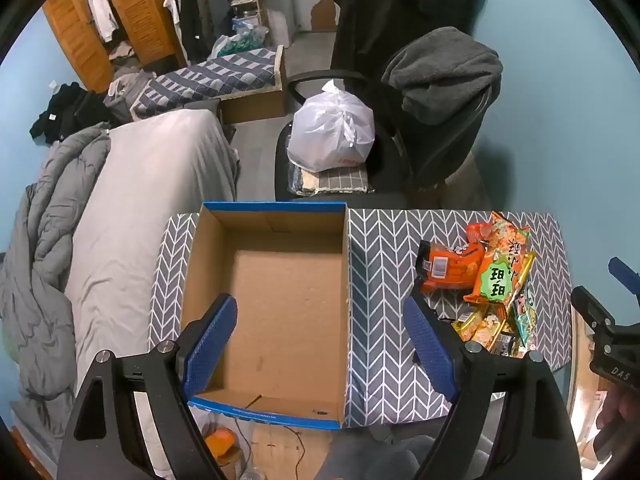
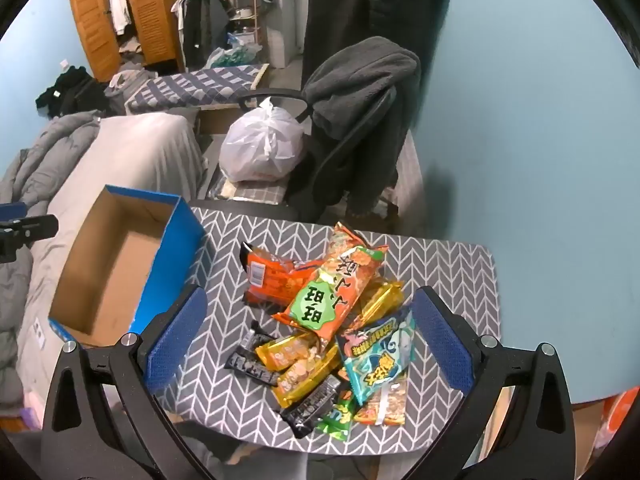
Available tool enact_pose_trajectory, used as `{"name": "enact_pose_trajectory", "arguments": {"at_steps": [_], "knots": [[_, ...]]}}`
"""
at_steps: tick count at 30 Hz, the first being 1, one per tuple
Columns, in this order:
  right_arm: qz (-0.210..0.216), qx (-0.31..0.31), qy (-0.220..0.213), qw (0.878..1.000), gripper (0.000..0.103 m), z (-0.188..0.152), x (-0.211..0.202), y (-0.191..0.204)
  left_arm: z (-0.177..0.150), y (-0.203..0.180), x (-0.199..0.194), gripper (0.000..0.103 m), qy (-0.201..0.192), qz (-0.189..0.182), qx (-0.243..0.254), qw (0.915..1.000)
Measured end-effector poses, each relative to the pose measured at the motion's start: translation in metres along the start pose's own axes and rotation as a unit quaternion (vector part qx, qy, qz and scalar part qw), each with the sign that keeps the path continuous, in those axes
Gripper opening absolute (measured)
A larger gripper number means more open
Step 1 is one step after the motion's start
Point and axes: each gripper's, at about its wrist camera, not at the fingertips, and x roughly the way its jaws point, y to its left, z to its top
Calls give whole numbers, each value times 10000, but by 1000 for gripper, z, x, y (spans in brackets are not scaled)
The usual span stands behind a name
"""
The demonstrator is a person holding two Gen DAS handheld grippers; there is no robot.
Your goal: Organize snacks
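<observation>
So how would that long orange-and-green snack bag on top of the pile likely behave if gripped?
The long orange-and-green bag looks glossy, so probably slippery. It seems puffy and thin-walled, so likely light and crushable. Lying atop other packets, lifting it may shift them.

left gripper is pitched steeply down with jaws spread wide, blue textured pads facing each other across an empty gap, nothing pinched, black finger arms running back to both lower corners of its own view. right gripper is in the same state: tilted steeply down, jaws at full spread, blue pads not pressing on anything, black arms framing the bottom of its view. each one shows at the edge of the other's camera, and part of a hand grips the right gripper's body at the lower right of the left view.
</observation>
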Motion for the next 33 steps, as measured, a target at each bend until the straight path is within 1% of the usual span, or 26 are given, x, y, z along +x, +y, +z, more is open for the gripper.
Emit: {"name": "enact_pose_trajectory", "arguments": {"at_steps": [3,4,7,14,33], "knots": [[6,15,-71,10000,101,-1,0,0,-1,-2,-2,86,-58,-7,9,10000],[11,25,-71,10000,101,-1,0,0,1,5,2,86,75,-79,-106,9999],[16,39,-53,10000,101,-2,0,-1,5,3,3,86,80,-89,-145,9998],[14,11,-21,10000,101,-1,3,0,4,1,-2,86,-20,-90,-90,9999],[47,7,9,10000,101,2,3,0,5,-2,-5,86,-8,-130,-103,9999]]}}
